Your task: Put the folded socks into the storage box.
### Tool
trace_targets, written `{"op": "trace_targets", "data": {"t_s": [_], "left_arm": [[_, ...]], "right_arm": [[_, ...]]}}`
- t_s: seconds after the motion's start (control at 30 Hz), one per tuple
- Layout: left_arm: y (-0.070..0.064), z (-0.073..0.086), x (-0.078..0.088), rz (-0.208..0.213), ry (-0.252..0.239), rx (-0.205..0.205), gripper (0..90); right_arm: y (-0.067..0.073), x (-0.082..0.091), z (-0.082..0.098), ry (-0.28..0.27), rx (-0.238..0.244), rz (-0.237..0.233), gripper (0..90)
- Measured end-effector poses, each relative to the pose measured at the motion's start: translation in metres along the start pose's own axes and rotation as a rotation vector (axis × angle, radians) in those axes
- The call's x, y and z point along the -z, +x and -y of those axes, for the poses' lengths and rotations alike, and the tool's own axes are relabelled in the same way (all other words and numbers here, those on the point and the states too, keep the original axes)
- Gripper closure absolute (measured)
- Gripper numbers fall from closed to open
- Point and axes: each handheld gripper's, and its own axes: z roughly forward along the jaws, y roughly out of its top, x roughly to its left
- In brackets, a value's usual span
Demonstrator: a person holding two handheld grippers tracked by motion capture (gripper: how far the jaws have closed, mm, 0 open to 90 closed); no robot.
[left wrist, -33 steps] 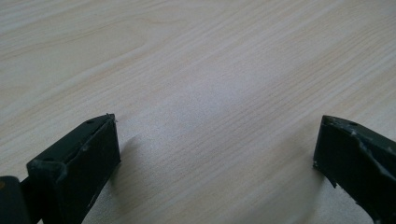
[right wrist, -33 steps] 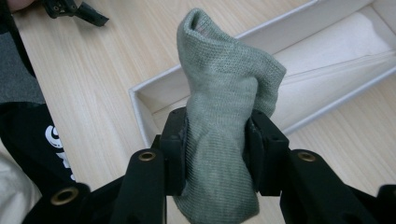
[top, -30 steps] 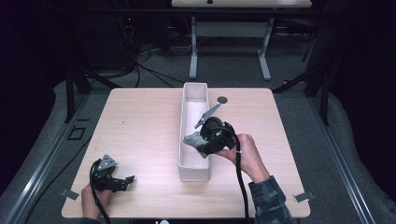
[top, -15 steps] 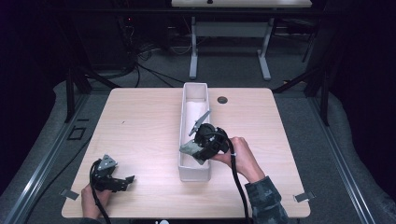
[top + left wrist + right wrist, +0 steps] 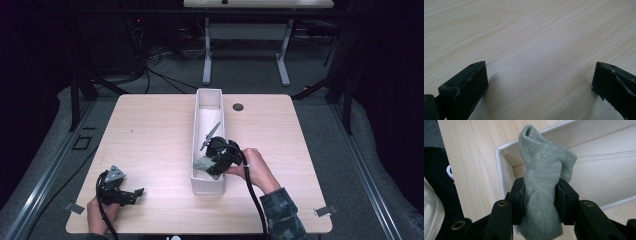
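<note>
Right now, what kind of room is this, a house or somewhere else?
Probably a lab or workshop, not a house: a bare wooden table with only a white bin on it, cables tangled across the dark floor, and hand-held grippers, the right gripper pinching a green sock.

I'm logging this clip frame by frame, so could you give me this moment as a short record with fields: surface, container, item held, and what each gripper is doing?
surface: light wooden table
container: long white bin, open-topped, lying lengthwise near the table's middle
item held: grey-green sock, bunched, over the bin's near end
right gripper: jaws shut on the sock, held in the person's right hand
left gripper: jaws wide apart, nothing between them, low over bare table at the near left corner
other: small dark round fitting in the table beside the bin's far end
</note>
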Motion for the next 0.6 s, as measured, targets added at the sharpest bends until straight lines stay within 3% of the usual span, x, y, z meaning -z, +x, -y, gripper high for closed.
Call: {"op": "trace_targets", "data": {"t_s": [0.6], "left_arm": [[0.0, 0.0, 0.0, 0.0, 0.0, 0.0, 0.2]], "right_arm": [[-0.004, -0.021, -0.005, 0.084, 0.041, -0.02, 62.4]]}}
